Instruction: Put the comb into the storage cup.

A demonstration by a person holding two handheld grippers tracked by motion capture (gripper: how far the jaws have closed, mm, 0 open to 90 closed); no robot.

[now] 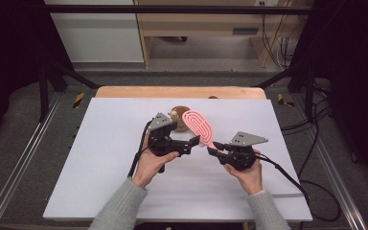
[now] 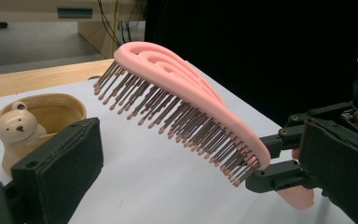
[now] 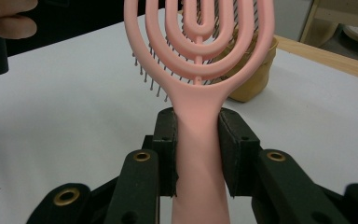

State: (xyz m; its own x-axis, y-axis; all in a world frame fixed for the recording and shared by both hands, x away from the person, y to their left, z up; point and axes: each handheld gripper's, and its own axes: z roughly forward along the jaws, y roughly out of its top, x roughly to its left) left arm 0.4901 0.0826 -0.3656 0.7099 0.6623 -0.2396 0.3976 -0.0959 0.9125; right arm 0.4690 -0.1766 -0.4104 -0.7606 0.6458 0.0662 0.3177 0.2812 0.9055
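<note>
Black padded jaws of the right gripper are pressed on the handle of one pink hairbrush, held aloft at frame centre, bristles down. At lower left, the left gripper is spread, empty, beside the bristles. A handover seems in hand; next, its jaws must be closed on the head. One bear-faced ceramic cup sits behind.

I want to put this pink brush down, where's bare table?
Bare white table lies left of the left gripper and right of the right gripper. Crowded at the middle back: the hairbrush hangs beside the bear cup.
</note>
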